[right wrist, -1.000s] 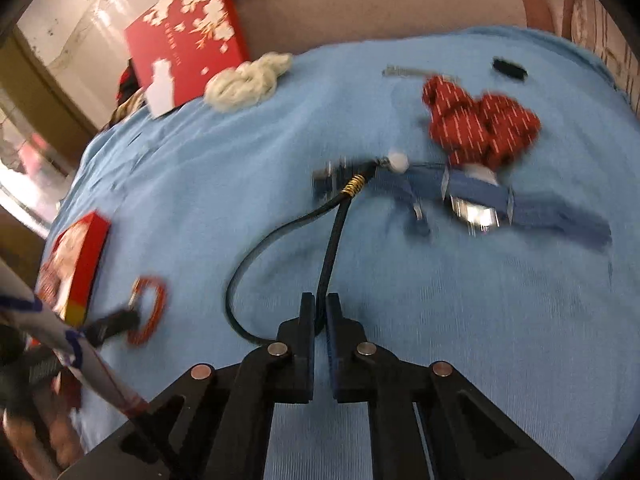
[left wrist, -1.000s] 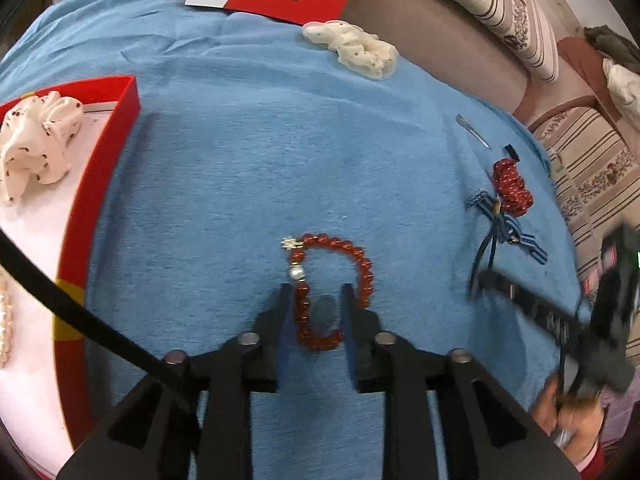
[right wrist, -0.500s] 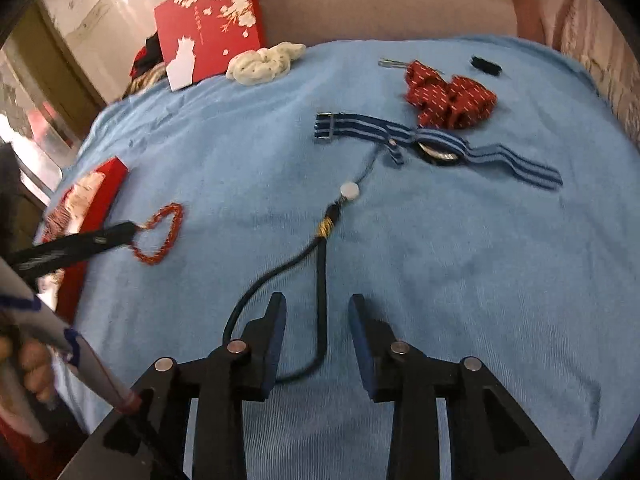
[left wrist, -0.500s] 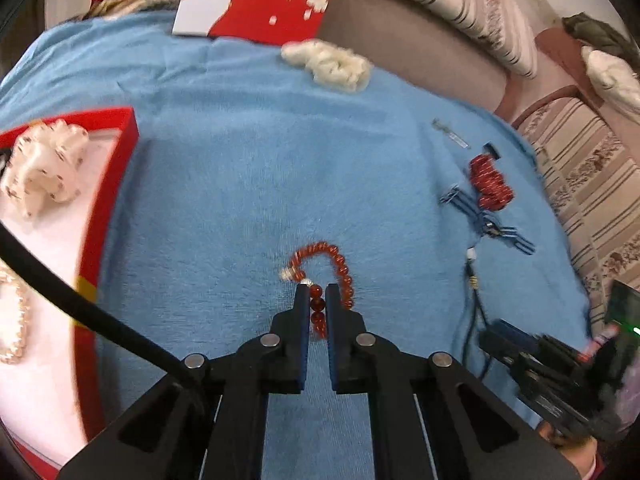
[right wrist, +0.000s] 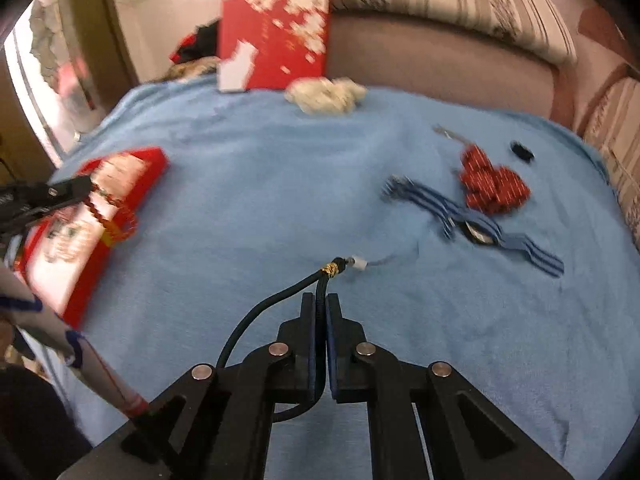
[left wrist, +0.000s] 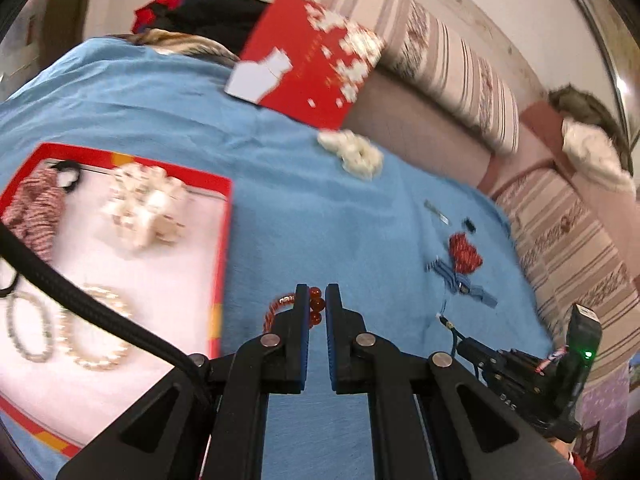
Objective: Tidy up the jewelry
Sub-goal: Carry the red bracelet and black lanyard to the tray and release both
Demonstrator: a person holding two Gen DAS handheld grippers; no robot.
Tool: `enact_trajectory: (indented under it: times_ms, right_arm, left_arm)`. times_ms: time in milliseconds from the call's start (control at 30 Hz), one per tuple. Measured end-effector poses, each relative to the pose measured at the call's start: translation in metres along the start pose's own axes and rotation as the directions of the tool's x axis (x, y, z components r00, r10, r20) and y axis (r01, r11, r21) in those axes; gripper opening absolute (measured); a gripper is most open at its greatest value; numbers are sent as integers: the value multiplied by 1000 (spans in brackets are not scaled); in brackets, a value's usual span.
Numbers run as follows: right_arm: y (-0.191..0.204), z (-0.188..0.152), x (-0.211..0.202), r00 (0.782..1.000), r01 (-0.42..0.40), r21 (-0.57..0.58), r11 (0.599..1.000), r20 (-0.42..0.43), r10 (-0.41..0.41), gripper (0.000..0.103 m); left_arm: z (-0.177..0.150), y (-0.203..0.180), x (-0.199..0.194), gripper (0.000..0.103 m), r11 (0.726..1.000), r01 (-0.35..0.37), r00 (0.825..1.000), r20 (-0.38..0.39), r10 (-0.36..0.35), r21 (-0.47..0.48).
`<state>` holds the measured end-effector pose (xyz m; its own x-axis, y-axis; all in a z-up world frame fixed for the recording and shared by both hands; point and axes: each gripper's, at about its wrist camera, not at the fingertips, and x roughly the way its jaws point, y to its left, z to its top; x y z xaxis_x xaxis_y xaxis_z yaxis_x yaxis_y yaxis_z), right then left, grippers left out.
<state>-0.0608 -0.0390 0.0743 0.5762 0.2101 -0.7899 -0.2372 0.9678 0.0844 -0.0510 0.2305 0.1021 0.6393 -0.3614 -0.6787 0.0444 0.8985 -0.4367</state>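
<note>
So, left wrist view: left tongs [left wrist: 317, 303] clamped on the red bead bracelet [left wrist: 314, 307], beads pinched between the blue pads, the rest of the loop hanging off to the left of the fingers, lifted clear of the blue cloth [left wrist: 312, 208]. Red tray [left wrist: 224, 216] with white liner sits just left of the tongs; inside it a cream scrunchie [left wrist: 146, 204], a red-and-white striped scrunchie [left wrist: 36, 212], two pearl bracelets [left wrist: 94, 328] side by side. Red box lid [left wrist: 308, 60] leans at the far edge of the cloth, another cream scrunchie [left wrist: 354, 152] in front of it. Red scrunchie [left wrist: 464, 252] and blue striped strap [left wrist: 460, 280] lie far right; frame is motion-blurred. Right wrist view: right tongs [right wrist: 319, 308] closed on a dark cord necklace [right wrist: 276, 298], cord running up between the pads to a gold wrap and a small white bead [right wrist: 359, 262] resting on the cloth. Cord loop bows out to the left of the fingers. Left tongs show at far left with the bead bracelet dangling over the tray's near corner. Strap and red scrunchie lie right of centre, touching; small black item [right wrist: 522, 151] beyond them.
</note>
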Motion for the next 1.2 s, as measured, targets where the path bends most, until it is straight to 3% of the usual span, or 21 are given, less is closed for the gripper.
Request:
enact_trajectory:
  times_ms: [233, 400, 533, 667, 867, 1033, 1133, 1200]
  right_arm:
    - [62, 27, -27, 991, -114, -69, 991, 65, 119, 5]
    - [121, 40, -28, 976, -197, -141, 970, 67, 208, 5]
    - [169, 45, -21, 963, -252, -201, 947, 48, 266, 5]
    - [207, 46, -3, 952, -300, -228, 926, -2, 307, 5]
    - [246, 33, 39, 951, -307, -248, 919, -102, 291, 5]
    - [261, 19, 60, 954, -291, -274, 917, -152, 258, 5]
    - [269, 13, 68, 958, -274, -303, 913, -166, 233, 5]
    - [270, 10, 71, 959, -269, -312, 911, -176, 223, 5]
  left_arm:
    - [1, 39, -43, 7, 997, 2, 998, 66, 3, -75]
    - [-8, 77, -71, 7, 987, -57, 994, 81, 69, -151]
    - [-22, 123, -80, 7, 951, -157, 986, 12, 166, -265]
    - [-36, 163, -83, 7, 899, -265, 964, -65, 259, -350]
    - [-40, 179, -88, 7, 856, -376, 926, -97, 366, -355]
    - [-38, 180, -94, 7, 864, -348, 936, -78, 344, -363]
    - [-39, 186, -99, 7, 850, -360, 930, -74, 361, -385]
    - [-39, 193, -105, 7, 826, -388, 915, -65, 398, -409]
